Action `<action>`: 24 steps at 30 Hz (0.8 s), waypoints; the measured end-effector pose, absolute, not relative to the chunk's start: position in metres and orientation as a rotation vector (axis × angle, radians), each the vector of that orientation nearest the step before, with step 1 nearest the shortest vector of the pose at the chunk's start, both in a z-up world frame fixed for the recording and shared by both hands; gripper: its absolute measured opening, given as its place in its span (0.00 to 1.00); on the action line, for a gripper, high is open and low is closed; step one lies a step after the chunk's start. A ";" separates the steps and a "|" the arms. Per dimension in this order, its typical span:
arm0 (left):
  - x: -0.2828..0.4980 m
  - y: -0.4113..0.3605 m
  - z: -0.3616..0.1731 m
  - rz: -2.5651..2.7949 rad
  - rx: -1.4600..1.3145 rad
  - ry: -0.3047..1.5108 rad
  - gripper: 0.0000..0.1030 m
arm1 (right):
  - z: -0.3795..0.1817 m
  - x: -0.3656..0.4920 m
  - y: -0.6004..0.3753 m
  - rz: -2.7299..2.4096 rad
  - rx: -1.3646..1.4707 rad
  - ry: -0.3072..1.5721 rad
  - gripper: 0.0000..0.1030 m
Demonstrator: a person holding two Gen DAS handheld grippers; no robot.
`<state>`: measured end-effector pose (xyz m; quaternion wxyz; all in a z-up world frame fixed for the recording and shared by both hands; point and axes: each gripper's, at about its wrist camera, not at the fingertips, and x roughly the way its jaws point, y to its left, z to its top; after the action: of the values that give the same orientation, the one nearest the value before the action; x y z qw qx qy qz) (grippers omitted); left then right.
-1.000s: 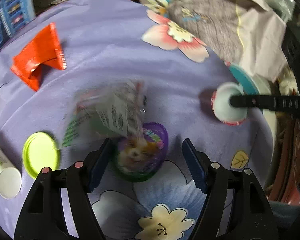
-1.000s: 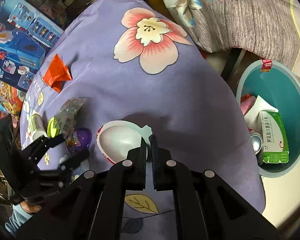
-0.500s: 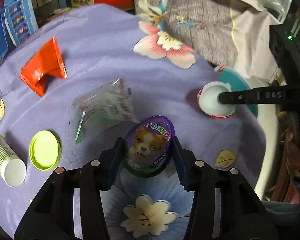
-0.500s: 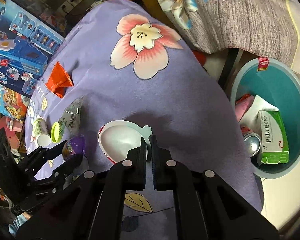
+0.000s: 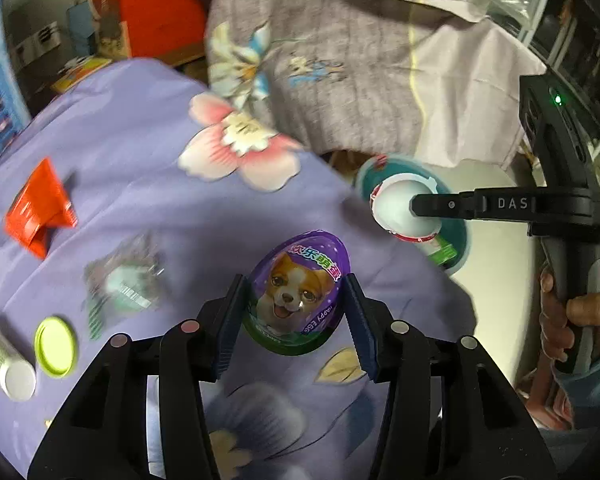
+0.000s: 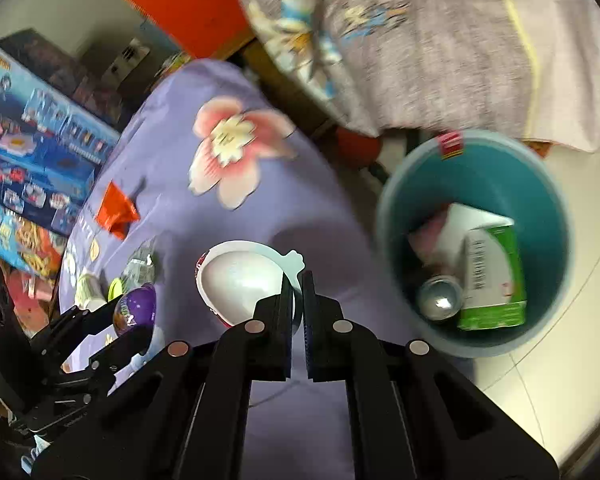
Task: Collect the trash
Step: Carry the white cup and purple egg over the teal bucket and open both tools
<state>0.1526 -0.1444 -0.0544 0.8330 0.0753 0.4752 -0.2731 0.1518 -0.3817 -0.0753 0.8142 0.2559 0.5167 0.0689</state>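
Both pieces now ride lifted toward the teal bin (image 6: 396,200); left gripper (image 5: 294,306) has just clamped the purple egg (image 5: 298,292); right gripper (image 6: 298,292) pinches the white half-shell (image 6: 240,276).

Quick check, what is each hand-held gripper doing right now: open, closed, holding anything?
Left hand-held gripper: closed on the purple egg-shaped package.
Right hand-held gripper: closed on the rim of the white egg-shaped shell.
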 end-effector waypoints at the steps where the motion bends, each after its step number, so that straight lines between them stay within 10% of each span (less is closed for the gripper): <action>1: 0.153 -0.152 -0.052 -0.588 0.161 1.004 0.48 | -0.074 0.149 -0.392 0.131 0.553 1.092 0.05; 24: 0.169 -0.330 -0.095 -0.769 0.296 1.110 0.49 | -0.119 0.104 -0.548 -0.102 0.711 1.108 0.05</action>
<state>0.1695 -0.3303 -0.0948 0.7705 0.1363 0.5118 -0.3548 0.1039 -0.5476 -0.1194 0.7898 0.3301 0.5148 -0.0473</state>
